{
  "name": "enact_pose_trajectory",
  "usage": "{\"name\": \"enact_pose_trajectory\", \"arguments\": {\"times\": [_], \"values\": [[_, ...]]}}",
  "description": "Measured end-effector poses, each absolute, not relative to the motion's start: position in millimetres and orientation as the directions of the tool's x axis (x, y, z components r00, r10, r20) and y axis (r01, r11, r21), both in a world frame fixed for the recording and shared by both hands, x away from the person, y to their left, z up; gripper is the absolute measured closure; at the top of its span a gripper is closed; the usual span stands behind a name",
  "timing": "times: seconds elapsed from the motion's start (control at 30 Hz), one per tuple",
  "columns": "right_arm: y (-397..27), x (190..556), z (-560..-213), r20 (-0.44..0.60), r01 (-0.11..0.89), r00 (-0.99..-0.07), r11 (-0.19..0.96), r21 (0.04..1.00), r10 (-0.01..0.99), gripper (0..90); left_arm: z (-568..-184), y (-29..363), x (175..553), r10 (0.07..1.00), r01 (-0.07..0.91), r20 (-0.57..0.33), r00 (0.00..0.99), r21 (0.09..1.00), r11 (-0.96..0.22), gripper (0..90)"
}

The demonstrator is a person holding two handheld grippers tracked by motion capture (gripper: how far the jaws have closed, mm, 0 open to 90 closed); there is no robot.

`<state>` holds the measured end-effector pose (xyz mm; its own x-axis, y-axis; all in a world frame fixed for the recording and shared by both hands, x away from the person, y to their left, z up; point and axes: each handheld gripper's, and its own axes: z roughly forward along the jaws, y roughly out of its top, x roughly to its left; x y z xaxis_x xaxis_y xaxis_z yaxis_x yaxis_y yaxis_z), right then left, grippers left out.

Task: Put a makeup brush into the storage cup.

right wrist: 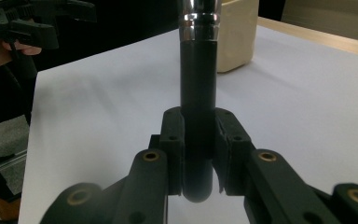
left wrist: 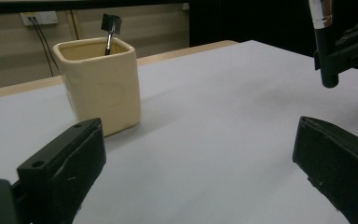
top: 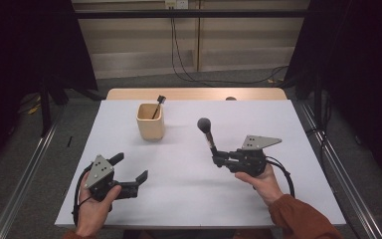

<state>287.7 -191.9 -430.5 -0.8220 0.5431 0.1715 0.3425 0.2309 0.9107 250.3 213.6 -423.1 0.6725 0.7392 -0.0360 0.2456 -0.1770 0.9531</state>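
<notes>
nearest the person, the left gripper (top: 130,175) hovers low over the white table (top: 179,199) with its jaws spread wide and nothing between them, while the right gripper (top: 218,158) is clamped on the black handle of a makeup brush (top: 207,133). the brush's long axis runs up and slightly left, its round head toward the far side. farther off and to the left stands the cream cup (top: 150,123), already holding a small brush (top: 157,105); the right gripper is probably the one to carry its brush across.

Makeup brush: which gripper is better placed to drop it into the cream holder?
Right: the right gripper is shut on the makeup brush. The left gripper is open, holding nothing, beside the cream holder.
</notes>
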Motion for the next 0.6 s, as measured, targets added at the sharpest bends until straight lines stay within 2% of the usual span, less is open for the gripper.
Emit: {"name": "enact_pose_trajectory", "arguments": {"times": [0.47,0.6], "values": [[-175,289,-426,0.177,0.339,-0.836,0.235,0.911,0.519,75.7,-413,176,263,0.664,0.219,-0.020,0.748,0.951,-0.218,2.4],[-169,291,-426,0.169,0.331,-0.843,0.244,0.912,0.511,75.7,-405,163,265,0.653,0.196,-0.028,0.757,0.963,-0.185,2.4]]}}
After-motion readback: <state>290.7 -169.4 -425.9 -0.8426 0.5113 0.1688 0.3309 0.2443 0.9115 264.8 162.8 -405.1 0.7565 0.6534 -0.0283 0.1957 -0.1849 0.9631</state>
